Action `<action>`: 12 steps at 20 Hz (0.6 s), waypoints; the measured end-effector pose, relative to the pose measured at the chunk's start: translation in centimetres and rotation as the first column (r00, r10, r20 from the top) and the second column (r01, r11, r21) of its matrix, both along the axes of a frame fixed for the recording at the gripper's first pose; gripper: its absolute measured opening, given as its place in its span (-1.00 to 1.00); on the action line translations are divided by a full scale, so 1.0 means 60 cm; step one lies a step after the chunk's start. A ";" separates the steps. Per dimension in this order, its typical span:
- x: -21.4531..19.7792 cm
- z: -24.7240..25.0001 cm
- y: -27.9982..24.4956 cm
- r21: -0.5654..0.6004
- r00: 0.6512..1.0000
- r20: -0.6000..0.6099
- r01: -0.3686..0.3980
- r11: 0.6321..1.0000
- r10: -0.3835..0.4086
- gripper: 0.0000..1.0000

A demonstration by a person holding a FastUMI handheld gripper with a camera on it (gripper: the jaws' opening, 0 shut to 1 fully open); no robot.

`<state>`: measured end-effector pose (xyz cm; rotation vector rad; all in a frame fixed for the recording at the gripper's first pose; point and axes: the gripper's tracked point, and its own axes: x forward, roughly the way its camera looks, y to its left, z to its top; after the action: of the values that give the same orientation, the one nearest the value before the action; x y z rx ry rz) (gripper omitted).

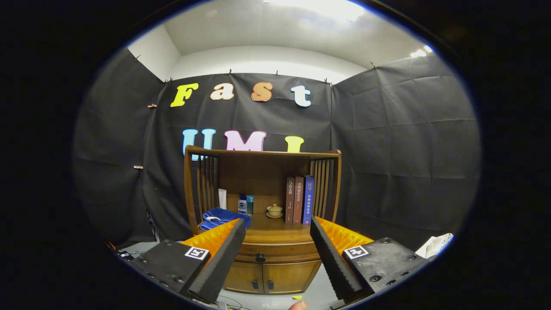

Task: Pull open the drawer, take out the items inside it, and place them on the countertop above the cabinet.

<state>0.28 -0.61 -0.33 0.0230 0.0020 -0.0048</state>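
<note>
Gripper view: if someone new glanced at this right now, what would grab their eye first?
Probably the wooden cabinet straight ahead, framed between the open gripper fingers. Its drawer is shut, the dark knob in the gap between the fingers. On the countertop above stand three upright books toward the right, a small lidded cup in the middle, and a folded blue towel on the left.

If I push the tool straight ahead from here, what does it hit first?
Most likely the closed drawer front, around its dark knob, which sits between the open tool fingers. Nothing appears in between, though depth is hard to judge.
</note>
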 end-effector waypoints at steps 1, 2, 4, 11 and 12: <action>0.000 0.000 0.000 -0.001 1.000 0.003 -0.001 1.000 0.001 0.96; -0.001 0.001 0.000 -0.001 1.000 0.005 0.000 1.000 0.000 0.96; -0.001 -0.001 0.001 -0.003 1.000 0.005 -0.004 1.000 0.004 0.96; 0.014 -0.031 0.003 0.003 1.000 0.007 -0.029 1.000 0.029 0.96; 0.021 -0.040 0.003 0.000 0.999 0.015 -0.035 0.999 0.035 0.96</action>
<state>1.53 -0.40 -2.74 0.0232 -0.0122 0.0300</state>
